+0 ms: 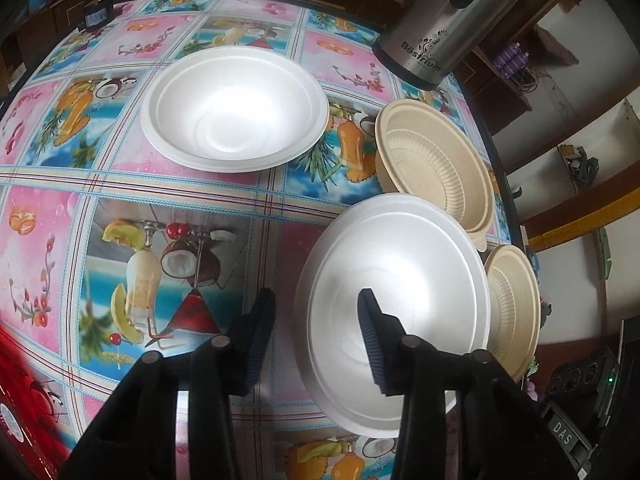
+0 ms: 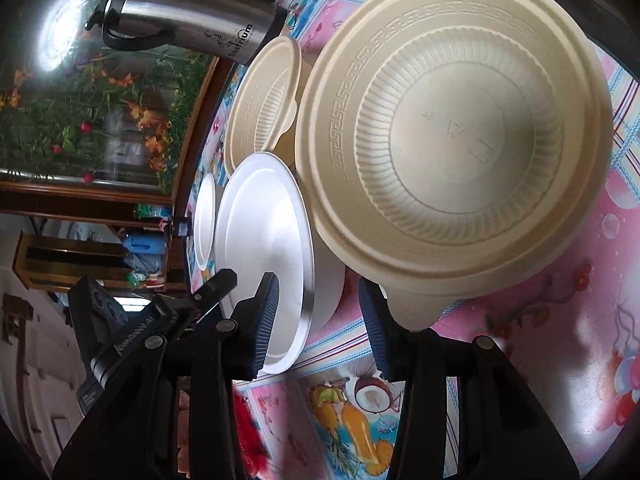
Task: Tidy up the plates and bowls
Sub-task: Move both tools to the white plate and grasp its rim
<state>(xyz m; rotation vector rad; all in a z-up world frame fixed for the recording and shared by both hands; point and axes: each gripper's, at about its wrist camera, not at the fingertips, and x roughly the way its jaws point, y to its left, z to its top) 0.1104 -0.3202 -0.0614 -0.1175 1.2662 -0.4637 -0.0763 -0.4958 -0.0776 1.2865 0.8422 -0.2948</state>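
In the left wrist view two white foam bowls sit on the patterned tablecloth: one far (image 1: 234,108) and one near (image 1: 396,304). Two beige ribbed bowls stand to the right, one far (image 1: 436,168) and one near (image 1: 514,308). My left gripper (image 1: 316,312) is open, straddling the near white bowl's left rim, one finger inside, one outside. In the right wrist view my right gripper (image 2: 320,300) is open, just before the near beige bowl (image 2: 456,144), whose tab lies by the right finger. The white bowl (image 2: 264,252), the other white bowl (image 2: 205,224) and the second beige bowl (image 2: 264,100) lie beyond.
A steel thermos jug (image 1: 452,20) stands at the table's far right; it also shows in the right wrist view (image 2: 188,16). The table edge (image 1: 504,184) runs close behind the beige bowls. A red object (image 1: 24,384) lies at the near left. The left gripper's body (image 2: 116,332) shows at left.
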